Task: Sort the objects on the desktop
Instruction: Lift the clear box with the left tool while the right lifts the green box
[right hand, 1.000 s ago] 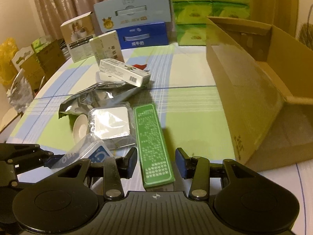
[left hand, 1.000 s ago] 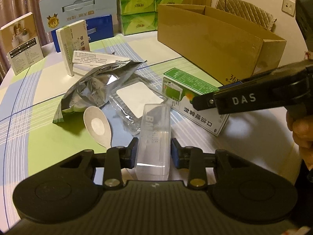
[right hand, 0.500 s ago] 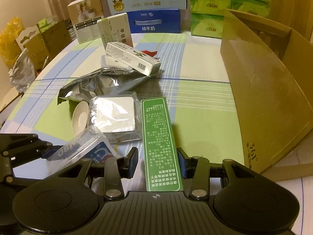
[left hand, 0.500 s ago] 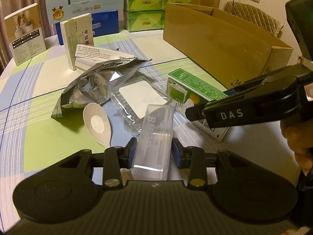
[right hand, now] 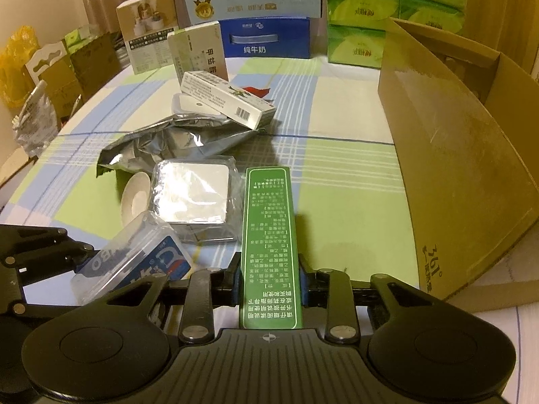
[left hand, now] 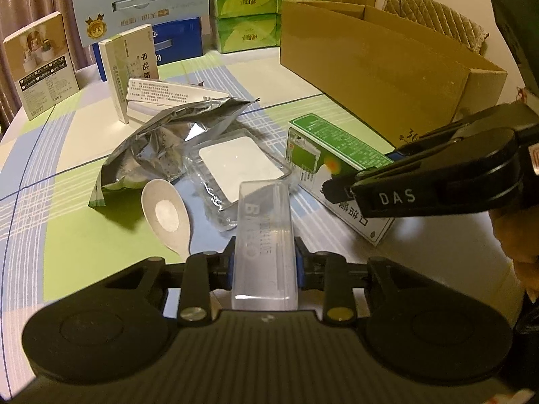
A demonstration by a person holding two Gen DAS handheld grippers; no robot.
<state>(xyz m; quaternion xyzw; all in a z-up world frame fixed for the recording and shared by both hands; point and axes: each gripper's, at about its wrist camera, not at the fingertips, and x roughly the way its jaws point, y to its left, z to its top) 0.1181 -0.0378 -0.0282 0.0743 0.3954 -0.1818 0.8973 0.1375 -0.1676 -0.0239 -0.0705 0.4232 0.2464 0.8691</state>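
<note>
Sorting barely begun: the left claw [left hand: 264, 262] is closing on a clear plastic case [left hand: 264, 235] at lower centre, the right claw [right hand: 269, 282] closing on a green carton [right hand: 269, 245], while pouch, spoon and packets still litter the worktop [right hand: 337, 175] beside the cardboard box [right hand: 454, 168].

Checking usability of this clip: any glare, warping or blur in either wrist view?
Left wrist view: dim warm light, fisheye bending of the brown cardboard box, glare on the crumpled silver foil bag. Right wrist view: same warm cast, sheen on the clear-wrapped white square pack, dark corners; both sharp.
</note>
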